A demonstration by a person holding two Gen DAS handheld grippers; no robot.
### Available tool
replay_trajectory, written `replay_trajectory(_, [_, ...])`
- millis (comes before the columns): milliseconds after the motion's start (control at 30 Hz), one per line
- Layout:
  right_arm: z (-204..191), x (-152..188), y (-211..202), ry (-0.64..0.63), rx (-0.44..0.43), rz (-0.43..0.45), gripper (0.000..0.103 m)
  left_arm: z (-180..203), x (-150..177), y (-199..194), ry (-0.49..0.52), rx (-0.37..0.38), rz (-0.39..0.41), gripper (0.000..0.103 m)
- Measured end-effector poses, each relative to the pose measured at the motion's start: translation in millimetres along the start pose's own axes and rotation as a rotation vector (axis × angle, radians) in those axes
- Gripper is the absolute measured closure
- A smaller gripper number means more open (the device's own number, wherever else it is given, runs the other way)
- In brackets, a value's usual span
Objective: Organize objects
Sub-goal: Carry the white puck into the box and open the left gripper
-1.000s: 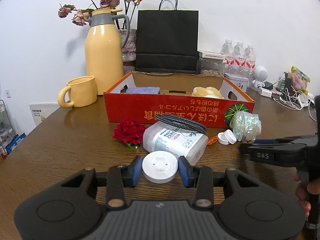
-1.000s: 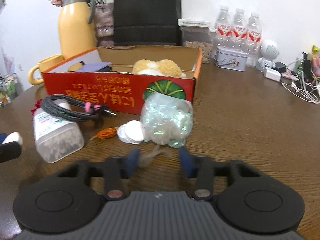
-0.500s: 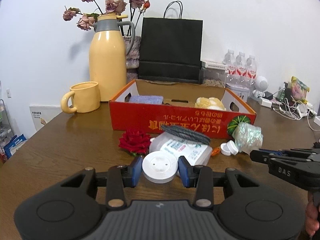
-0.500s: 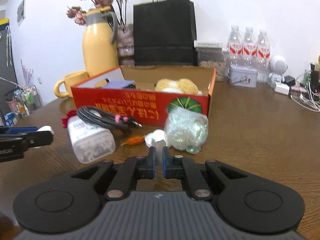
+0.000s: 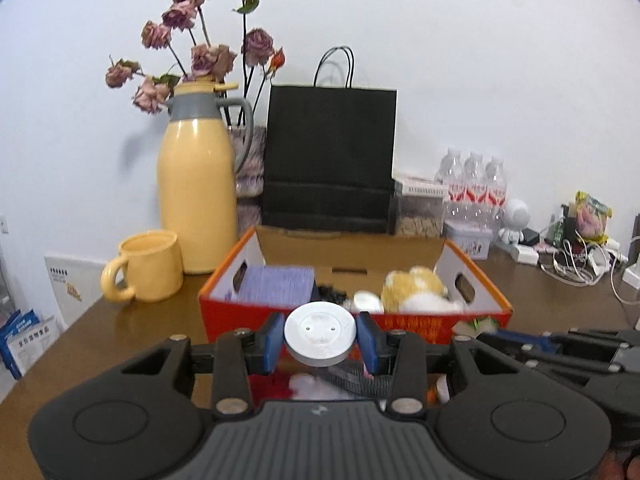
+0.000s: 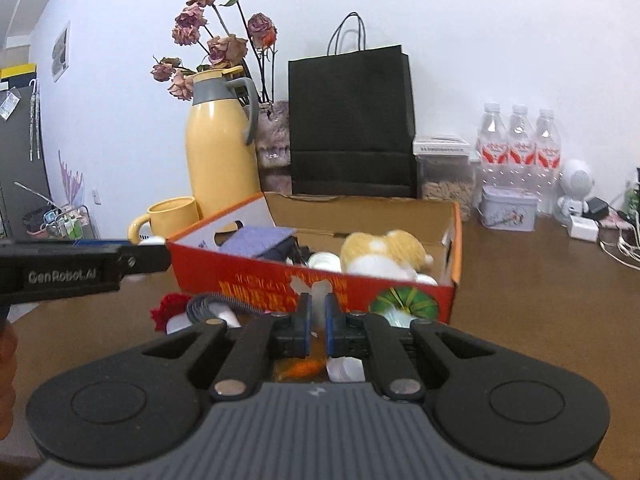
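Both tools have risen toward the red box [image 5: 352, 322]: left tool [image 5: 320, 340] clamps the white disc [image 5: 320, 330], right tool [image 6: 316, 320] has pinched closed on something thin and pale, ready for boxing.

Left hand-held gripper [image 5: 320, 339] pads clamping a white disc [image 5: 320, 331], right hand-held gripper [image 6: 316, 312] closed.

A round white disc [image 5: 320, 334] with a grey rim and two small holes in its flat top is clamped level between the blue pads of the left tool [image 5: 320, 340], held up in front of an open red cardboard box [image 5: 486, 280]. Inside the box lie a purple pad [image 5: 276, 284], a yellow-and-white plush toy [image 5: 416, 290] and a small white lid [image 5: 366, 300]. On the table before the box lie a red fabric rose [image 6: 170, 306], a coiled grey cable [image 6: 212, 306], a small orange piece [image 6: 304, 370] and white caps [image 6: 346, 368].
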State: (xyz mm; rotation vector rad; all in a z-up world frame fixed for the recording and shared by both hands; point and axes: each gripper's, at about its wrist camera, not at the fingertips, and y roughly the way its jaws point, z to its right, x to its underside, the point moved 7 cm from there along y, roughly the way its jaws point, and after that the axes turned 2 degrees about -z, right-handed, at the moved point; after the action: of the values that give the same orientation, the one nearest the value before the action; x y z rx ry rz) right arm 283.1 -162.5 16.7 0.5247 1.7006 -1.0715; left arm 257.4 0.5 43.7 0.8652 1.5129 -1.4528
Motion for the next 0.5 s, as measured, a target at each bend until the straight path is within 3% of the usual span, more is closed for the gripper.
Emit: replay_trajectory(500, [-3.2,-39.1,76.5,-0.004,-0.012,0.038,0.096,-9.0,-46.0,76.7,-0.019,-0.008,0.049,0.065])
